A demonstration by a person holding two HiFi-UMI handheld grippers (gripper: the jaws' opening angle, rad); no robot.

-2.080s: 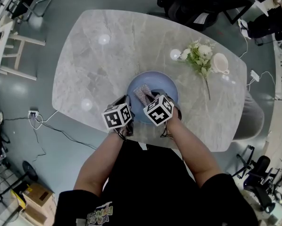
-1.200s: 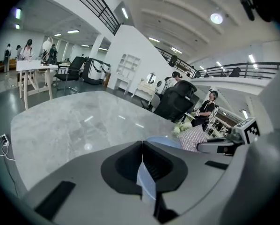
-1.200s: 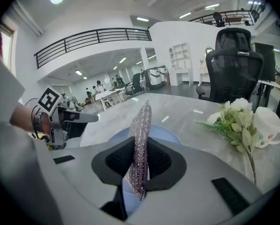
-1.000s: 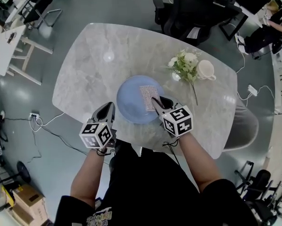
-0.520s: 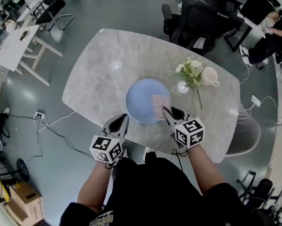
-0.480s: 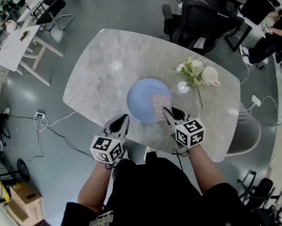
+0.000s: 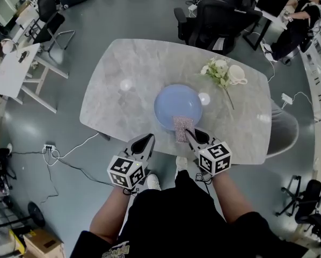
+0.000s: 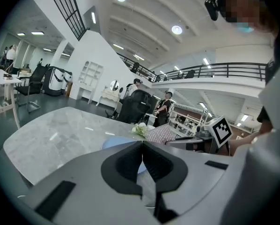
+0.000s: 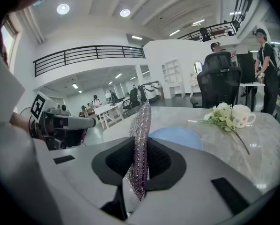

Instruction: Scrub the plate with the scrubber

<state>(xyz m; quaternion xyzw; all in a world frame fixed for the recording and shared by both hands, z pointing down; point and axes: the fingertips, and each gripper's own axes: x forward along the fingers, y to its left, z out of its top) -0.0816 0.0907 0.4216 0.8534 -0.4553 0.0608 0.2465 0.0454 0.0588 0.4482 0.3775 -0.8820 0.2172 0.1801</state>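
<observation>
The right tool [image 7: 188, 135] clamps the sparkly scrubber [image 7: 182, 129] over the near rim of the blue plate [image 7: 177, 104], which lies mid-worktop [image 7: 123, 74], while the left tool [image 7: 148, 139], jaws pressed together and empty, hangs near-left of the plate.

I see the round blue plate [image 7: 177, 106] mid-tabletop [image 7: 123, 85] on grey marble, with the white flower sprig [image 7: 218, 71] and white cup [image 7: 237, 74] to its far right. My right tongs [image 7: 187, 133] hold the sparkly mesh scrubber [image 7: 183, 128] at the plate's near rim. The left tongs [image 7: 150, 138] are beside them, at the tabletop's near edge.
</observation>
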